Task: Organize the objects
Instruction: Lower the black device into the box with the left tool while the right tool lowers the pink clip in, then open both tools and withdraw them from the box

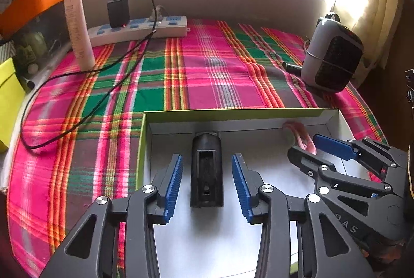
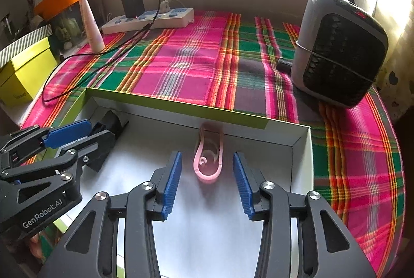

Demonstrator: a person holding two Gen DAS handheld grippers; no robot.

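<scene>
Your left gripper hangs over the white-lined box, jaws parted, with the black plastic housing lying on the box floor between the blue pads, clear of both. Your right gripper is likewise released: the pink clip lies flat between its pads, touching neither, its far end against the box's far wall. Both items rest inside the box, the housing toward its left end and the clip toward its right. The box sits on the plaid cloth. Beyond it you see a white power strip with a black charger, a pale upright tube, and a small grey heater at the right.
</scene>
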